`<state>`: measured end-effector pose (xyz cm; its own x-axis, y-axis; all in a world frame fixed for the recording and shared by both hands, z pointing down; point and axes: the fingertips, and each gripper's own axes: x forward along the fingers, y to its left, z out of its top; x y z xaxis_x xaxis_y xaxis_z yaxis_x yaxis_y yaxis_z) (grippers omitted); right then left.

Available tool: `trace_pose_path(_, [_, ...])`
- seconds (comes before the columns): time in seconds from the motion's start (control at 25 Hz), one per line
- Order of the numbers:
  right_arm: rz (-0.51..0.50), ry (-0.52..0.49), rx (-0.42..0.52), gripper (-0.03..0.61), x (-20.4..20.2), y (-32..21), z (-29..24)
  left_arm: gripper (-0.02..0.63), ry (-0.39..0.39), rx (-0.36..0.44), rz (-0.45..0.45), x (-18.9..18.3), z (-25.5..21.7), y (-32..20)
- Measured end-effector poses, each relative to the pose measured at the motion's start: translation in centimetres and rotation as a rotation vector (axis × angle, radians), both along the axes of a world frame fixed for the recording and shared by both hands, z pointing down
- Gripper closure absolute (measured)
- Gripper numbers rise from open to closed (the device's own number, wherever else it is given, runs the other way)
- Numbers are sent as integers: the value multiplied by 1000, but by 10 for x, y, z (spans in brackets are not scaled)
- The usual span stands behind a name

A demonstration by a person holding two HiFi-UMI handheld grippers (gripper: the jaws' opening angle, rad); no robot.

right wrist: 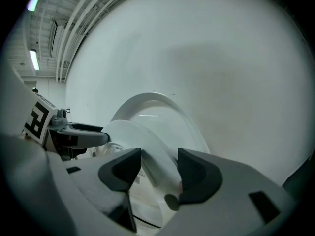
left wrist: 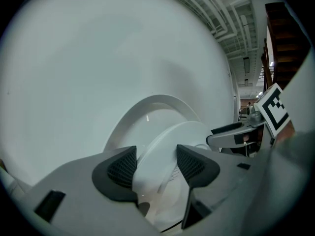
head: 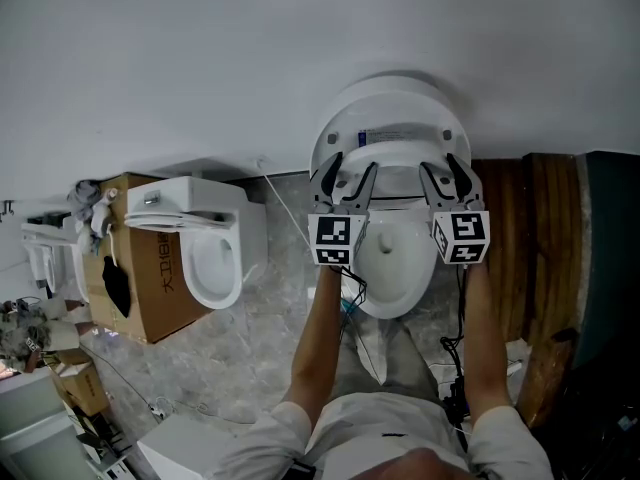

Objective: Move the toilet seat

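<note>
Left gripper: jaws partly apart, ribbed dark pads closed on the rim of the toilet seat. Right gripper: jaws narrower, pads clamped on the opposite side of the rim. The seat is a smooth, glossy white curved band, tilted up off the oval bowl. It stands just in front of the raised round lid, which is near the plain wall. Both grippers point slightly downward, side by side.

White toilet seat, raised, tilted forward off upright lid, above bowl.
</note>
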<state>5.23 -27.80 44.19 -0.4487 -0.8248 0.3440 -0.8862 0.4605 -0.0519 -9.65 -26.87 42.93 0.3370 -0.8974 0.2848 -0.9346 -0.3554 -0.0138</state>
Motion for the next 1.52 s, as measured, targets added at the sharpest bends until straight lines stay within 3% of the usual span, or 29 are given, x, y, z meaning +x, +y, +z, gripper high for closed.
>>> trace_pose_path(0.84, [8,62,13,328,-6,-37,5,344,-67,0,-32,-5,3,-37])
trace_pose_path(1.2, [15,132,51,328,-8,-30,0,344,-73,-12,-13,-8,1,-33])
trace_pose_path(1.52, [4,103,72,328,-8,-7,-31,344,-53,34,13,-2,-23,-10])
